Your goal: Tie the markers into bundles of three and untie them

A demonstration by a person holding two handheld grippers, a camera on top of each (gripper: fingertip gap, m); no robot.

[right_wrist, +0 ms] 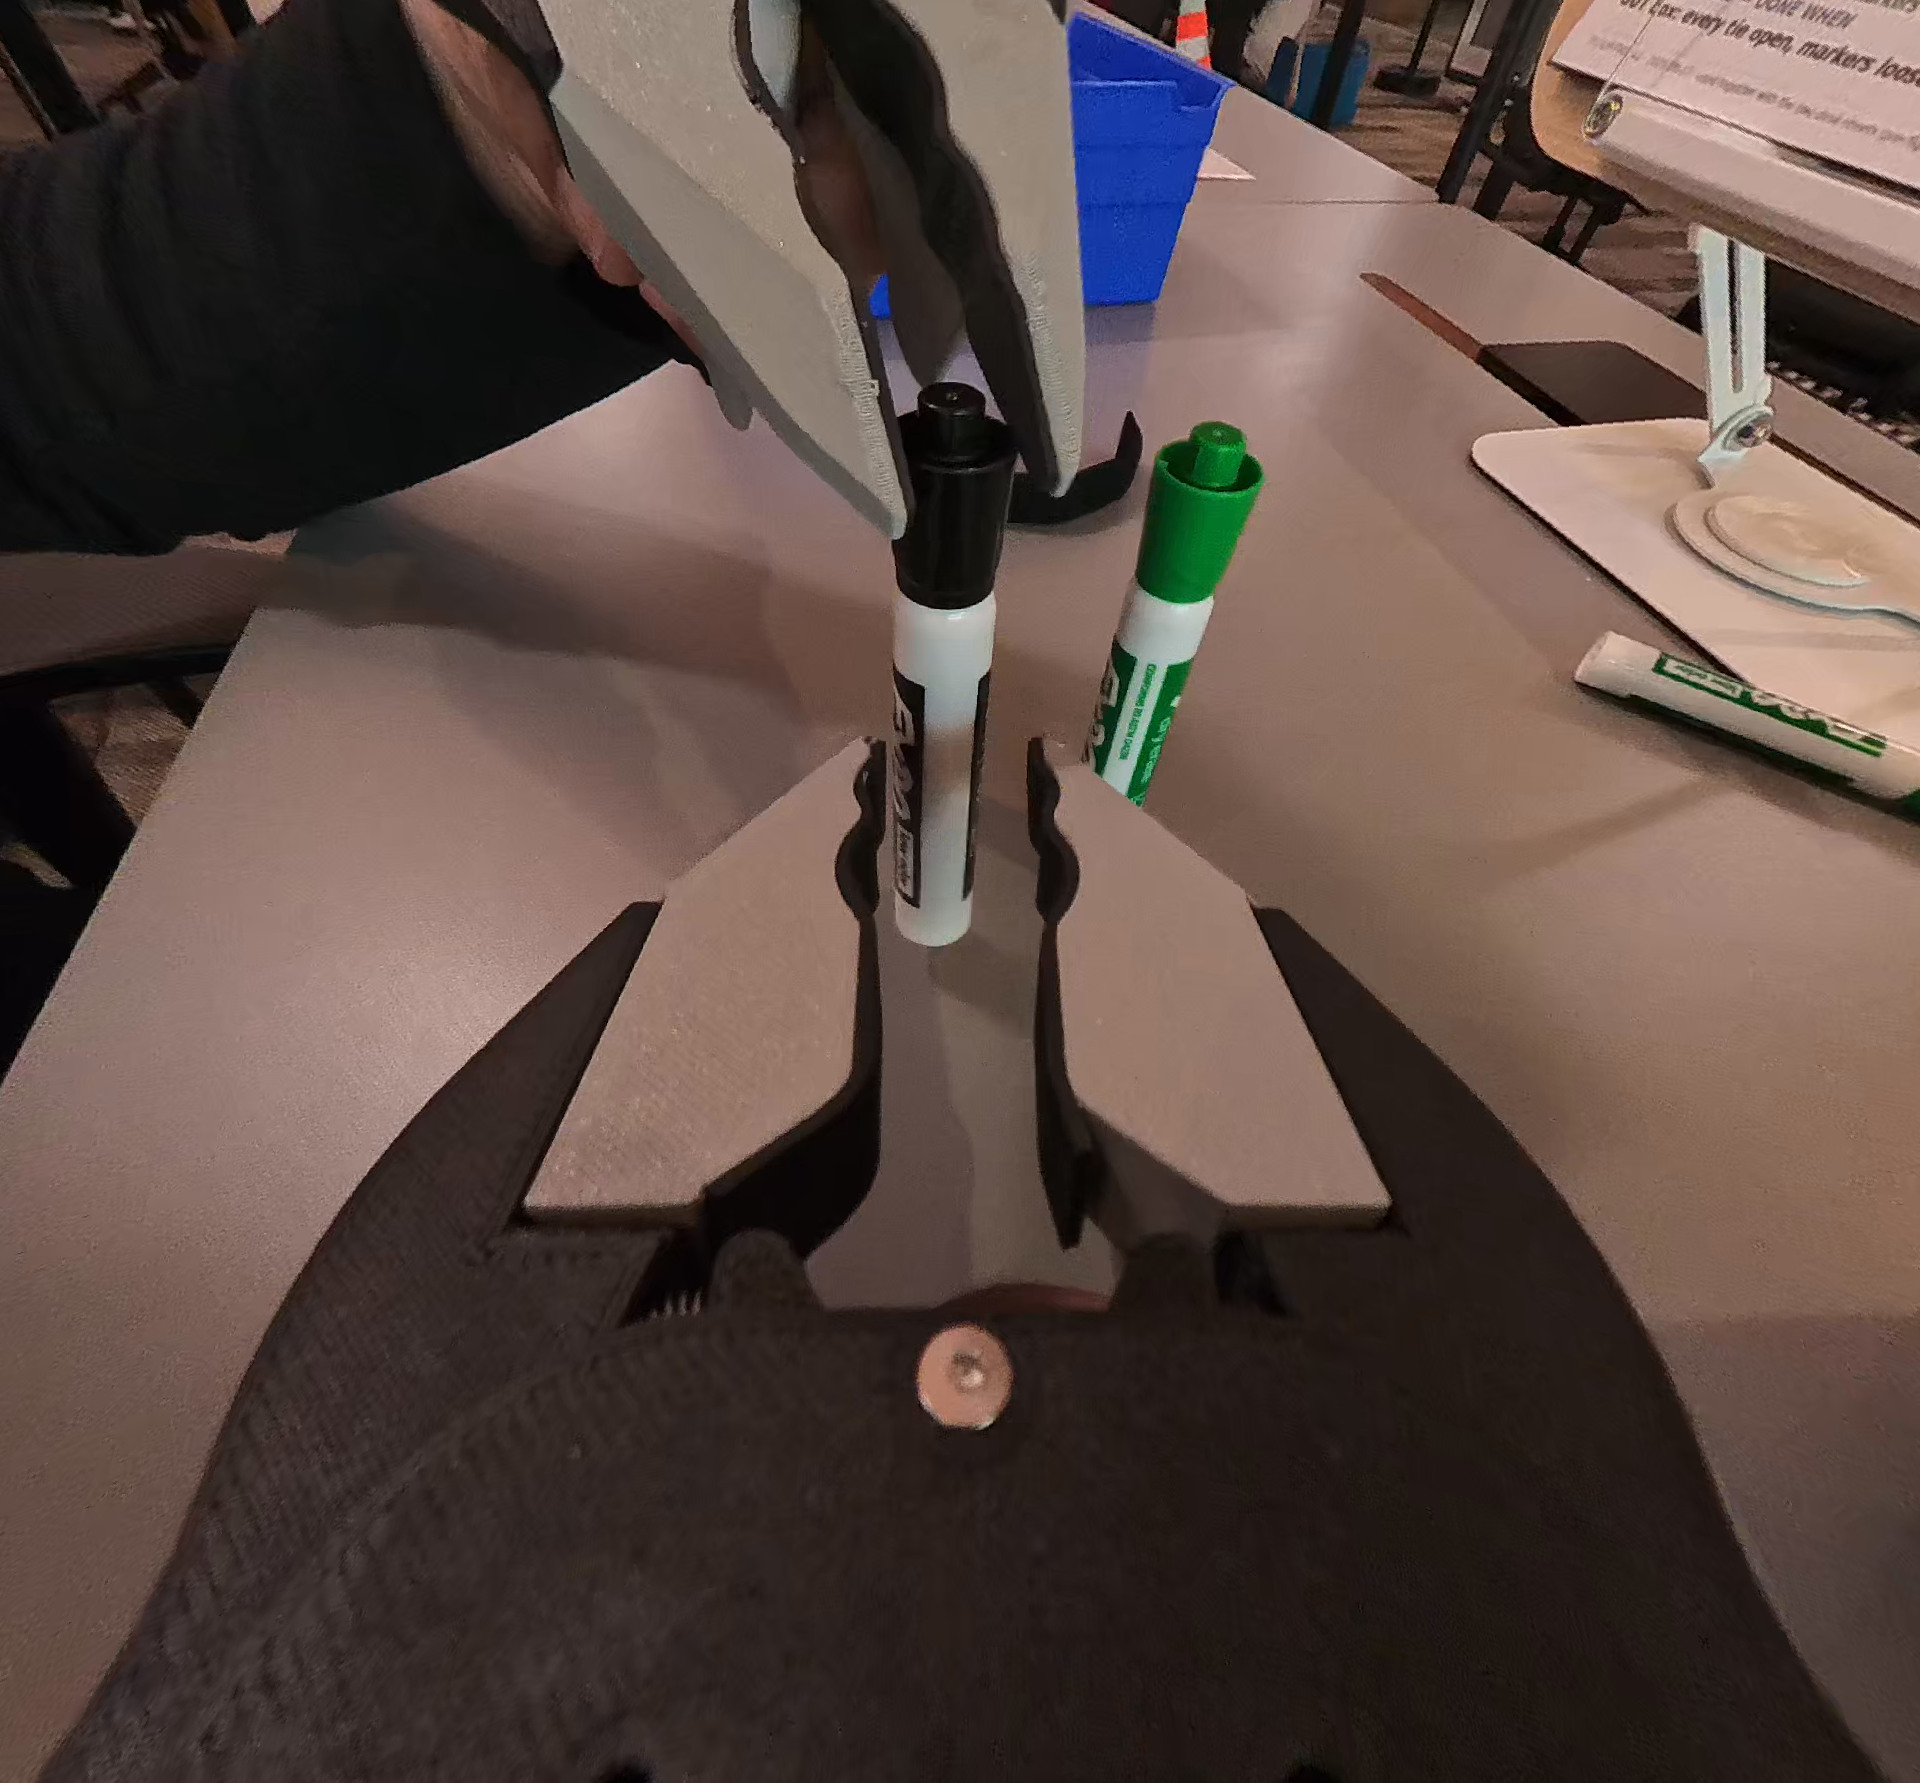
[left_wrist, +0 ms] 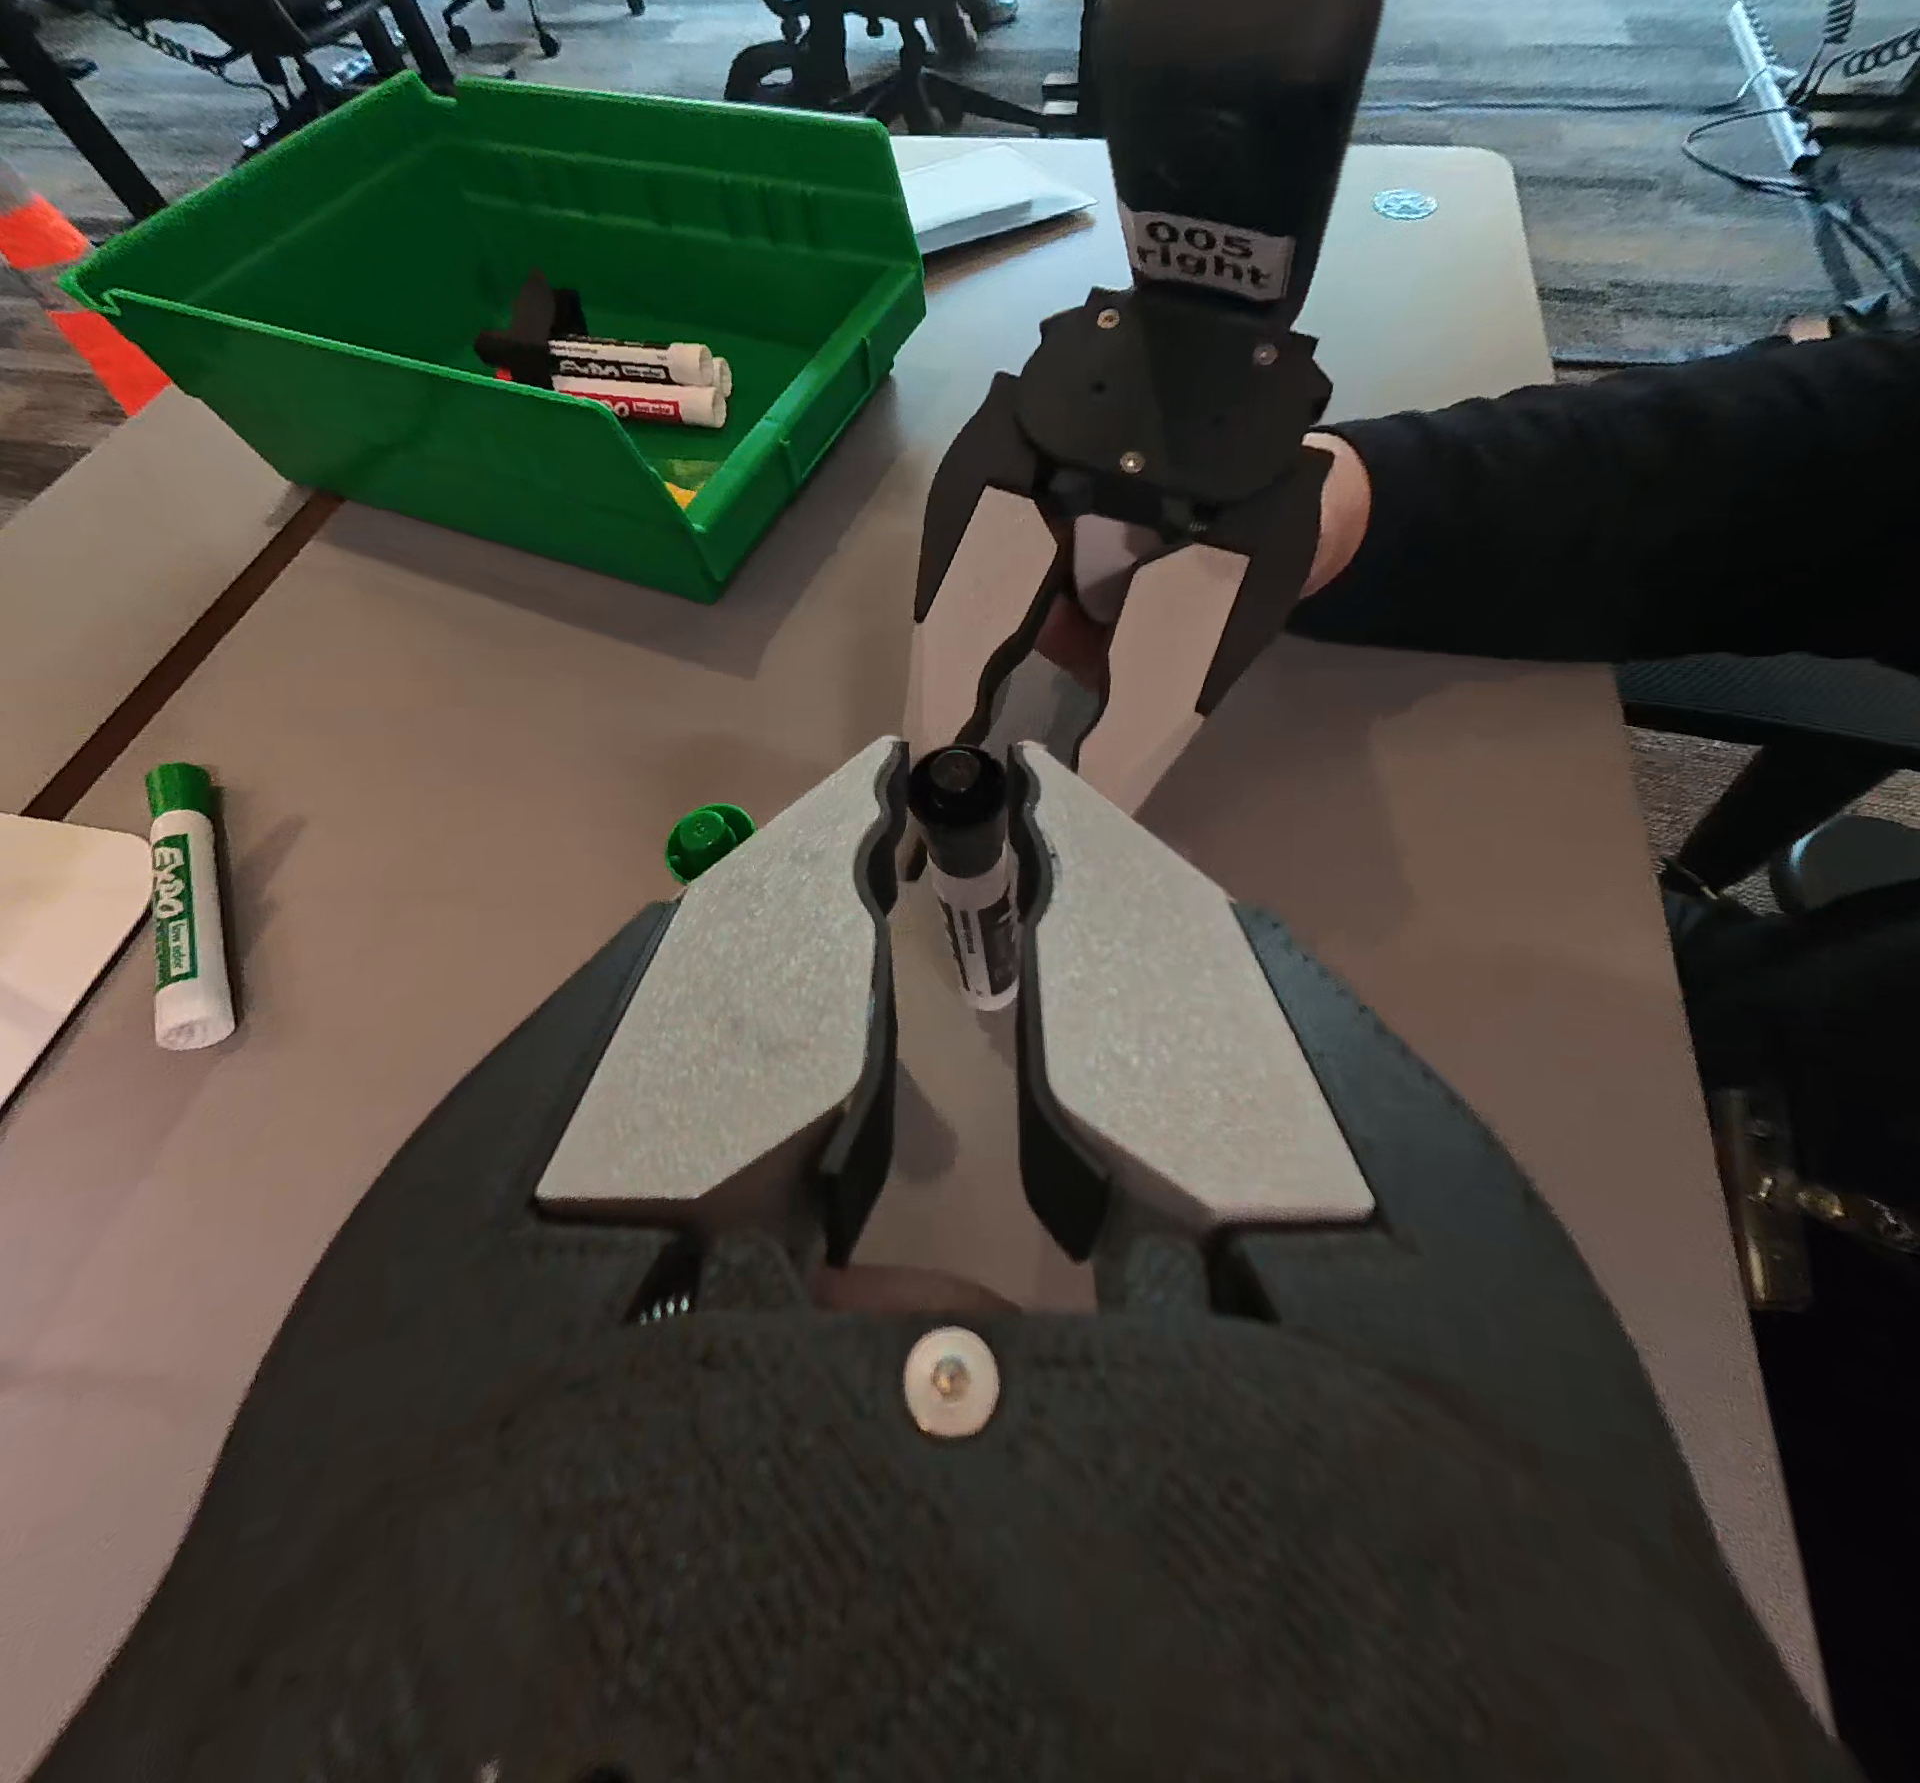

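Note:
A black-capped marker [right_wrist: 940, 694] stands upright over the table. My left gripper [left_wrist: 956, 762] is shut on its black cap [left_wrist: 956, 788]; the right wrist view shows it coming down from above [right_wrist: 966, 476]. My right gripper [right_wrist: 951, 757] is open around the marker's white barrel, with a gap showing at the right pad [right_wrist: 1049, 819]. A green-capped marker [right_wrist: 1184, 590] stands upright just right of it; only its cap [left_wrist: 707, 834] shows in the left wrist view. Another green marker [left_wrist: 192, 902] lies on the table. A black tie [right_wrist: 1070, 486] lies behind the markers.
A green bin [left_wrist: 499, 123] at the far left holds a tied bundle of markers [left_wrist: 623, 377]. A blue bin [right_wrist: 1132, 175] stands farther back. A white stand [right_wrist: 1662, 507] with a printed sheet is at the right. A person's sleeved arms hold both grippers. Left tips to right tips: about 6 centimeters.

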